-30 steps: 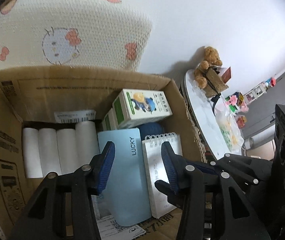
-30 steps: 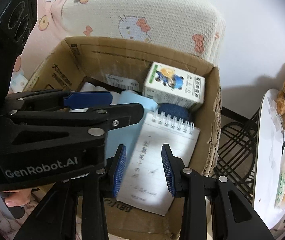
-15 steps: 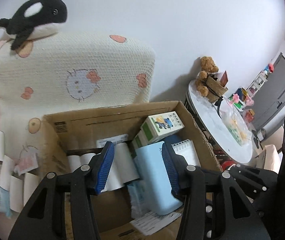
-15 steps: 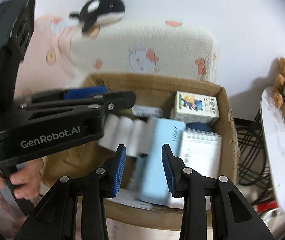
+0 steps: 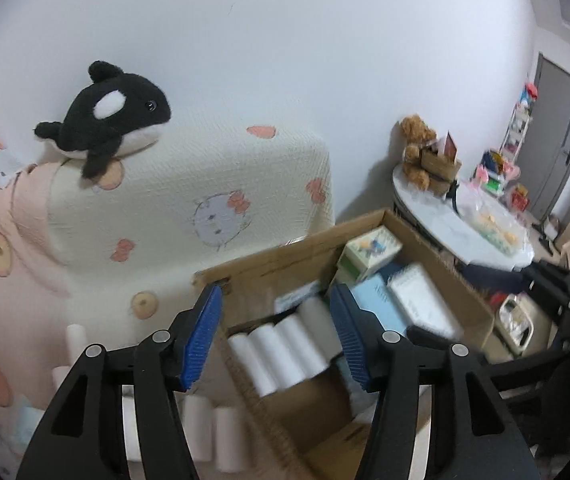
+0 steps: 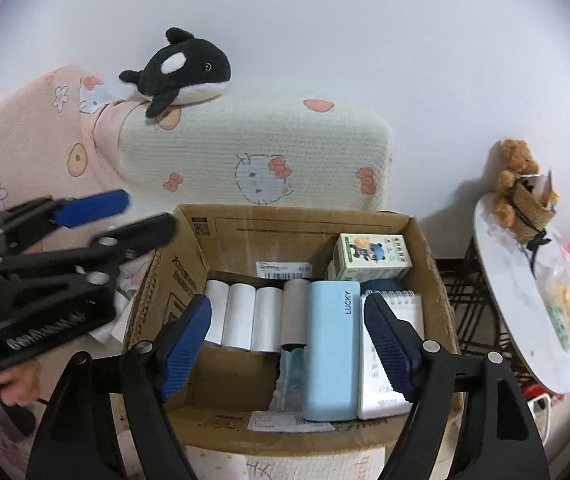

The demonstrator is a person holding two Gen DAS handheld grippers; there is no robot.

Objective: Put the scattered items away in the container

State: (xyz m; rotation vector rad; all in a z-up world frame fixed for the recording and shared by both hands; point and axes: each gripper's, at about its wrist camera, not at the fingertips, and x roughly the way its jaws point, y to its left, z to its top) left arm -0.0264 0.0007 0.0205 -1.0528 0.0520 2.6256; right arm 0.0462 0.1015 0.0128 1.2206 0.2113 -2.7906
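Left gripper point(image 5: 275, 334) hovers over the box's point(image 6: 425, 248) left rim, fingers apart, empty; right gripper point(image 6: 291, 338) hangs above the box's near side, fingers wide, empty; rolls point(image 6: 241, 316), case point(image 6: 331, 352) and notepad point(image 6: 395, 320) lie inside the box.

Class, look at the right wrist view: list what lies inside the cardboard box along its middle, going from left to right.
Inside the cardboard box: row of white paper rolls → light blue LUCKY case → spiral notepad.
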